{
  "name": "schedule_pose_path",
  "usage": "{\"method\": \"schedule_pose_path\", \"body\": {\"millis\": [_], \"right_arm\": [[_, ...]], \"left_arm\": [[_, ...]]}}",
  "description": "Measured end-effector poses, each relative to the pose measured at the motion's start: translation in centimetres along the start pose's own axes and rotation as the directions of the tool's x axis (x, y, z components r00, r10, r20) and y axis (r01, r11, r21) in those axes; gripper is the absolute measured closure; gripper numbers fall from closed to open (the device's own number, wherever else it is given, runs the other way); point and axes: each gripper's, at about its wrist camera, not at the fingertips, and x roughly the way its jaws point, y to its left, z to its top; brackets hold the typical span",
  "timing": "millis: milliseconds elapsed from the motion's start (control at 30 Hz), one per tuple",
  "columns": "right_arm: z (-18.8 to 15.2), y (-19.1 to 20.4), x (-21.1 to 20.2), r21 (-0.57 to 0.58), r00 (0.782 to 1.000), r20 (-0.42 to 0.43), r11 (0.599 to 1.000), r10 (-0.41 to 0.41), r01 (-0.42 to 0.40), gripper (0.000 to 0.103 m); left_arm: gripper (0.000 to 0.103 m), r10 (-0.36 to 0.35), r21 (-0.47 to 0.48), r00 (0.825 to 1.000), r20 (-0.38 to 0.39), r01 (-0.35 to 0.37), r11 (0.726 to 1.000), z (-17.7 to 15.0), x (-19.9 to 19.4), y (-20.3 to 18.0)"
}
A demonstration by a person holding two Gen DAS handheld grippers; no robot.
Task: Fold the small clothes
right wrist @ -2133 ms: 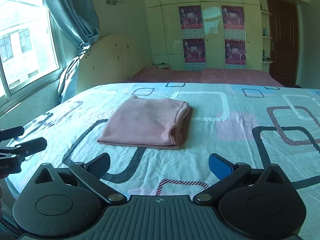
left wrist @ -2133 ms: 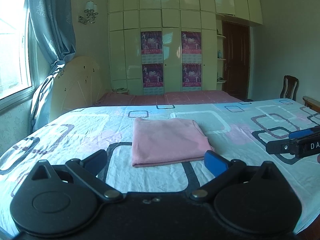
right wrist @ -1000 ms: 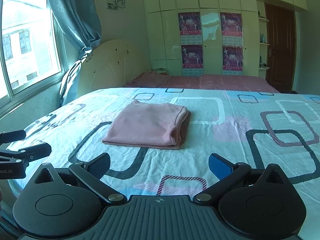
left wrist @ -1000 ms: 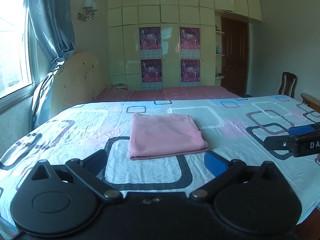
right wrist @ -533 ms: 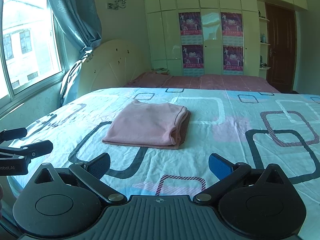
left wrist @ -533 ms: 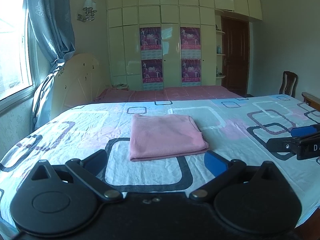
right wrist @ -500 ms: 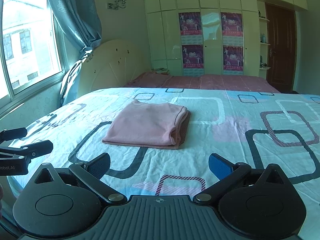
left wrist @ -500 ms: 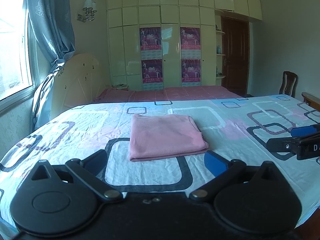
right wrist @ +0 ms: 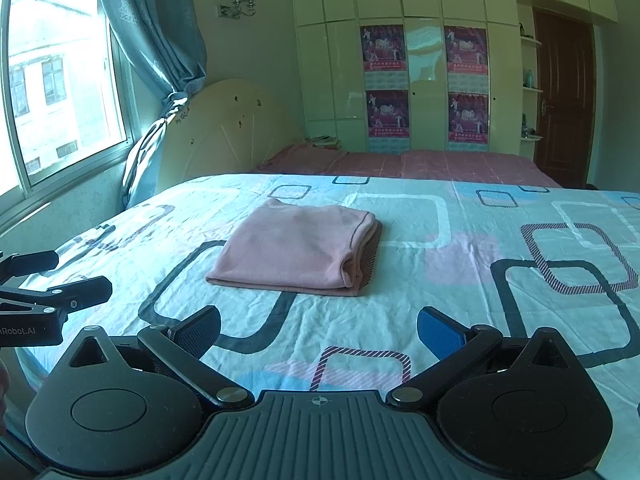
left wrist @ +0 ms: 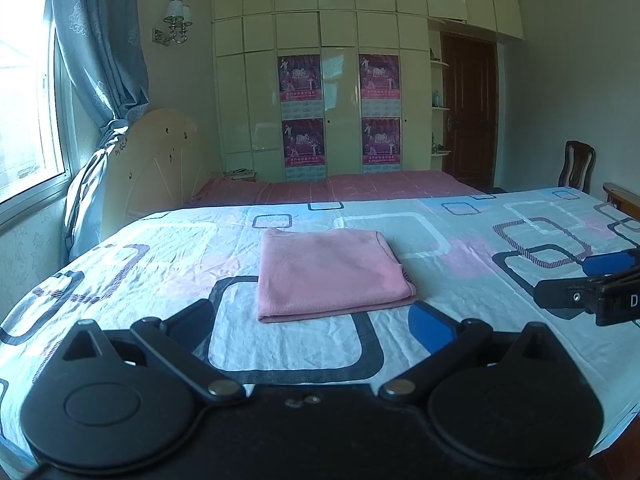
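Observation:
A pink garment point(left wrist: 332, 272) lies folded into a neat rectangle on the patterned bedsheet point(left wrist: 460, 248); it also shows in the right wrist view point(right wrist: 298, 246), its stacked folded edges facing right. My left gripper point(left wrist: 316, 326) is open and empty, held above the sheet in front of the garment, apart from it. My right gripper point(right wrist: 318, 330) is open and empty, also short of the garment. Each gripper shows at the side of the other's view: the right one point(left wrist: 588, 280) and the left one point(right wrist: 56, 278).
A cream headboard point(right wrist: 232, 128) and blue curtain point(right wrist: 160, 40) with a window stand at the left. A second bed with a red cover point(left wrist: 332, 190) lies behind, before white wardrobes point(left wrist: 340, 100). A dark door point(left wrist: 470, 112) and a wooden chair point(left wrist: 576, 164) are at the right.
Both grippers have drawn back and risen slightly from the folded garment over the last two seconds. In the last half second almost nothing has moved. The garment has stayed in place.

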Motion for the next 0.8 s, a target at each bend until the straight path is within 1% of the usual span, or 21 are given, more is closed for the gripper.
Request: {"method": "schedule_pose_path", "body": {"millis": [800], "right_arm": [[-0.34, -0.2, 0.22, 0.004, 1.0, -0.014, 1.0, 0.008, -0.008, 0.0]], "left_arm": [[0.001, -0.011, 0.012, 1.0, -0.007, 0.012, 1.0, 0.18, 0.08, -0.13]]}}
